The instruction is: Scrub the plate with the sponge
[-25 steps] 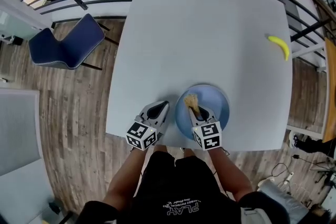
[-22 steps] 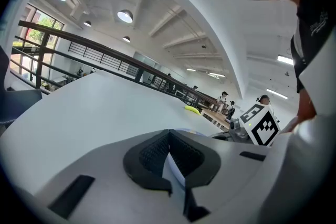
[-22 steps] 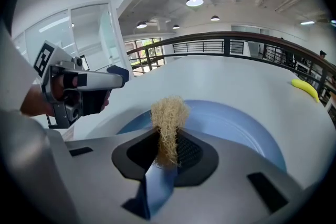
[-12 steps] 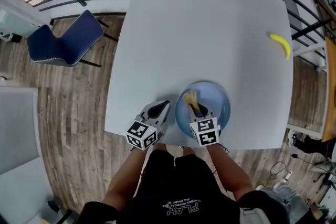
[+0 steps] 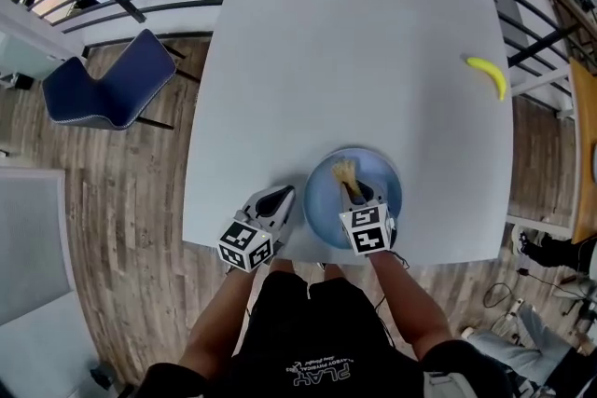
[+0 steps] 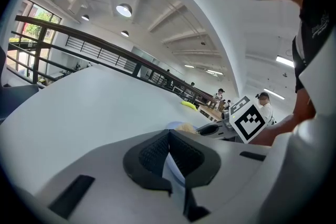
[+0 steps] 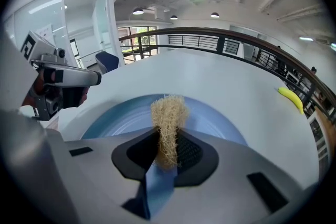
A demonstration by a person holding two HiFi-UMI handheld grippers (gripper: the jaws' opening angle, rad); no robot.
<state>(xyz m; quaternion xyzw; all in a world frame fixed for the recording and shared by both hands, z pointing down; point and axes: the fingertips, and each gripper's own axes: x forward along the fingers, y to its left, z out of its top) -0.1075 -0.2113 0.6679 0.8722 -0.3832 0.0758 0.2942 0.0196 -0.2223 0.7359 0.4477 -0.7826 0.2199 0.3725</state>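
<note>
Leftmost, a blue chair (image 5: pixel 107 84) stands on the wooden floor, apart from the white table (image 5: pixel 354 42). Next comes the left gripper (image 5: pixel 280 193), lying at the table's near edge just beside the plate's left rim but not on it; its own view shows the jaws pressed together with nothing between them, so it steadies nothing. The blue plate (image 5: pixel 384 177) sits near the table's front edge, and over its left-middle part hangs the right gripper (image 5: pixel 353 191), jaws clamped on the sponge (image 5: pixel 344 172), a tan fibrous tuft that sticks out past the fingertips toward the plate's floor. Whether the sponge (image 7: pixel 169 123) actually presses on the plate (image 7: pixel 115 118) cannot be told. Scrubbing looks under way or about to begin: the tool is grasped and placed over the dish, yet no foam, wet streak or dirt shows, so how much surface is covered stays unclear, and the right half probably remains. Far right, a banana (image 5: pixel 489 75) lies well apart.
</note>
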